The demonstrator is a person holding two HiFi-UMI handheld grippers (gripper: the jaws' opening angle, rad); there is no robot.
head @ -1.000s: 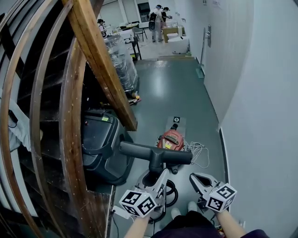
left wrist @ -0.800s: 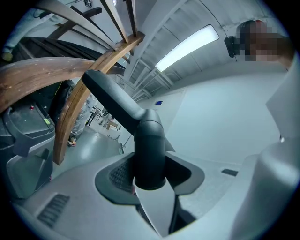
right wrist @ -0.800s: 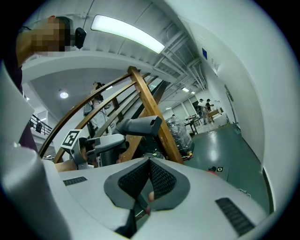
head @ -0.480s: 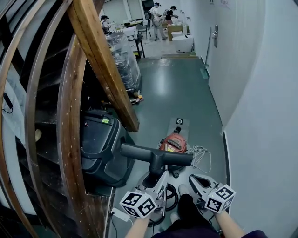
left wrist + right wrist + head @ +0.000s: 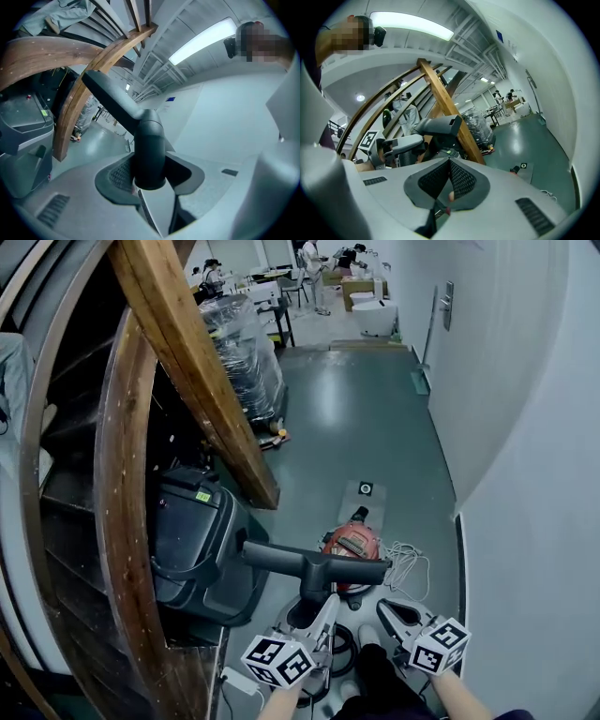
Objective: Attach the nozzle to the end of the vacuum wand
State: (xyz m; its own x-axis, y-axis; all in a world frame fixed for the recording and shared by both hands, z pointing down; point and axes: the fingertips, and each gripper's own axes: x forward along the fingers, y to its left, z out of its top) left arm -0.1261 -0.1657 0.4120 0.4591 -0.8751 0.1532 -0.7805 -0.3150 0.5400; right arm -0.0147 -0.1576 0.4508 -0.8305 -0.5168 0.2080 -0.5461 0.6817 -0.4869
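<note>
"So where is the nozzle (image 5: 314, 563)?"
"Just this side of the red vacuum (image 5: 352, 545), its crossbar level. The left gripper (image 5: 319, 610) is clamped on its round neck."
"Will it handle well?"
"Rigid plastic, light I'd judge (top-heavy and smooth, though), so the neck is the right hold."
"And the right gripper (image 5: 384, 607)?"
"Beside the nozzle, also short of the vacuum, with its jaws pressed together and nothing between them."
</note>
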